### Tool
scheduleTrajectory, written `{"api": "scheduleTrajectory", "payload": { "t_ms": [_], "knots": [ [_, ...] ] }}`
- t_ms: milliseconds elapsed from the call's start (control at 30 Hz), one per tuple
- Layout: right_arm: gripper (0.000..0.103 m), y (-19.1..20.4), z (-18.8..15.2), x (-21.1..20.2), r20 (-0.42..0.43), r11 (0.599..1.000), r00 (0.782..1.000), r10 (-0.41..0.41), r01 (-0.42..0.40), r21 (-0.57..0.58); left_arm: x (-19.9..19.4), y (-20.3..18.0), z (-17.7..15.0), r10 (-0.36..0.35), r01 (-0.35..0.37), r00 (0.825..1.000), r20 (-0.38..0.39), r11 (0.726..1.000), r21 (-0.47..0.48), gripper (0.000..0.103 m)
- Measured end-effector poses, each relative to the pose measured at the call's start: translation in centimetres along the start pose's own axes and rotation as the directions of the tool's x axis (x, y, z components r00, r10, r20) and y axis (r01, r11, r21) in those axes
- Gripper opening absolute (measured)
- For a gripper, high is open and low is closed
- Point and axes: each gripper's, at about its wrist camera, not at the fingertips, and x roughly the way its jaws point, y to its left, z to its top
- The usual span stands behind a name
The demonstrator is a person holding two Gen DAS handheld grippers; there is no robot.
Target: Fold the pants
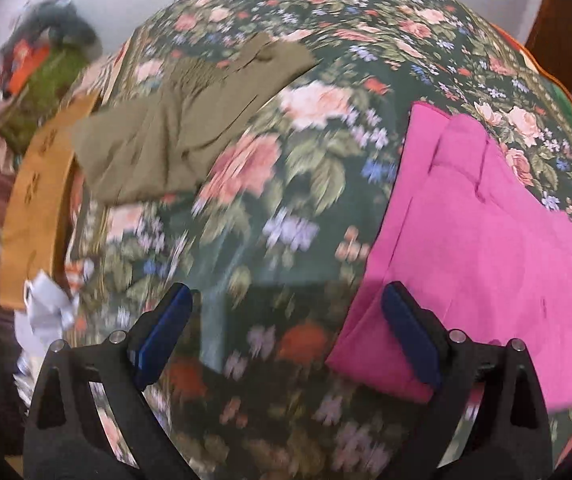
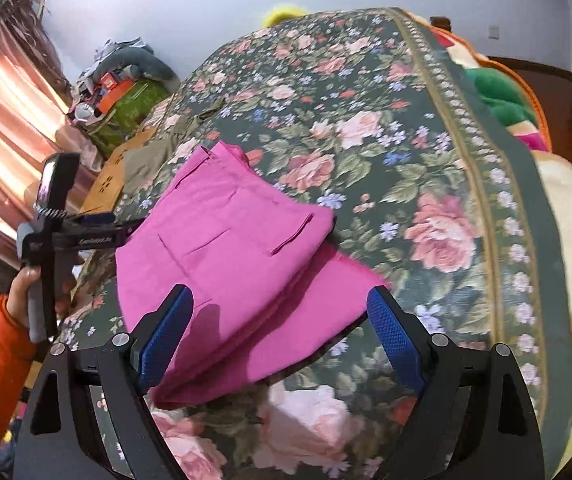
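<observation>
Pink pants (image 2: 238, 264) lie folded in layers on a floral bedspread (image 2: 366, 128); they also show at the right of the left wrist view (image 1: 494, 240). My right gripper (image 2: 282, 332) is open and empty just above the pants' near edge. My left gripper (image 1: 286, 328) is open and empty over the bedspread (image 1: 270, 208), with the pants' left corner by its right finger. In the right wrist view the left gripper (image 2: 118, 224) reaches in from the left edge of the pants. Olive pants (image 1: 182, 128) lie folded at the far left of the bed.
A brown cardboard piece (image 1: 34, 216) lies at the bed's left edge beside crumpled white paper (image 1: 46, 308). A cluttered pile with a green bag (image 2: 126, 116) stands by pink curtains (image 2: 2, 128). Colourful blankets (image 2: 502, 96) lie along the bed's right side.
</observation>
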Motion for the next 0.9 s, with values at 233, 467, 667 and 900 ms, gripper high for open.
{"api": "scheduleTrajectory", "payload": {
  "t_ms": [233, 467, 667, 900],
  "knots": [
    [0.07, 0.7, 0.1, 1.7, -0.045, 0.999, 0.998, 0.047, -0.047, -0.005, -2.8, -0.5, -3.4, 0.083, -0.092, 0.994, 0.074, 0.989, 0.12, 0.097],
    [0.065, 0.4, 0.6, 3.2, -0.094, 0.998, 0.993, 0.068, -0.065, 0.026, -4.7, -0.4, -2.1, 0.042, -0.055, 0.992, 0.115, 0.993, 0.108, 0.096],
    [0.058, 0.6, 1.2, 4.6, -0.138, 0.998, 0.989, 0.056, -0.056, 0.006, -5.3, -1.3, 0.9, -0.087, 0.077, 0.988, 0.131, 0.994, 0.082, 0.096],
    [0.052, 0.8, 1.4, 4.7, -0.142, 0.998, 0.989, 0.048, -0.052, -0.026, -1.1, -5.4, 4.3, -0.286, 0.288, 0.958, -0.034, 0.949, 0.128, 0.095]
  ]
}}
